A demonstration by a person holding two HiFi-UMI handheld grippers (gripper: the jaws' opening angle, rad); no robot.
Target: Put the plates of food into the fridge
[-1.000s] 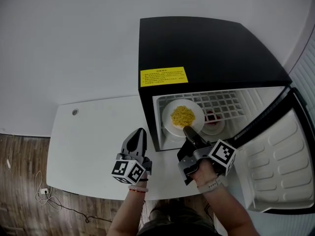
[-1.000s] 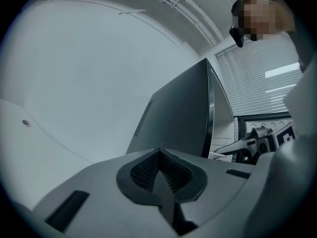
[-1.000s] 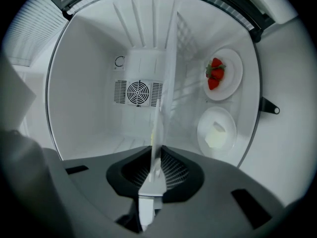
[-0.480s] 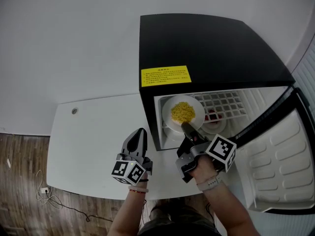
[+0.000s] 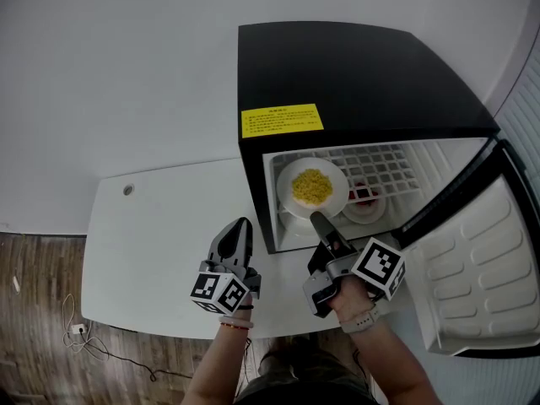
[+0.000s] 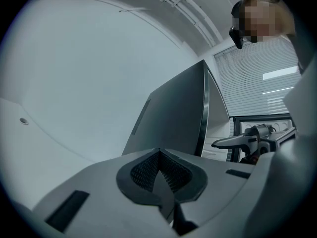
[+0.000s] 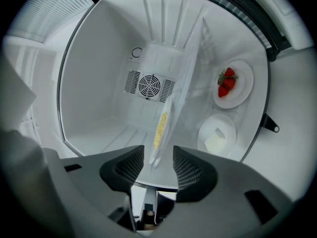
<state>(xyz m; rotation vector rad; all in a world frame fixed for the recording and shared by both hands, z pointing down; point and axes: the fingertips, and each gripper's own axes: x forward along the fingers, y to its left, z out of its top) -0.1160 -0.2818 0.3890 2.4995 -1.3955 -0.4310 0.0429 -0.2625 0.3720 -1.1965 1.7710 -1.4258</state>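
The fingers (image 7: 189, 171) of the right gripper (image 7: 158, 148) have just been spreading. The rim of the round white plate of yellow food (image 7: 154, 156) lies free between them, inside the black fridge (image 5: 354, 74). The left gripper (image 6: 159, 151) fingers are pressed together.

Non-task stuff, quick rundown: the left gripper (image 5: 240, 228) hangs over a plain white worktop (image 5: 143, 251) that runs out to its left. Way ahead and left of that gripper there's a small round grommet (image 5: 128, 191) set in the worktop. Past the worktop's edge, left of and behind the gripper, it's wooden floor (image 5: 34, 294) with a thin cable (image 5: 105, 354) trailing to a small white block (image 5: 74, 328). There's a bare pale wall (image 5: 126, 74) ahead and slatted blinds (image 5: 527, 99) far right of the right gripper (image 5: 318, 220).
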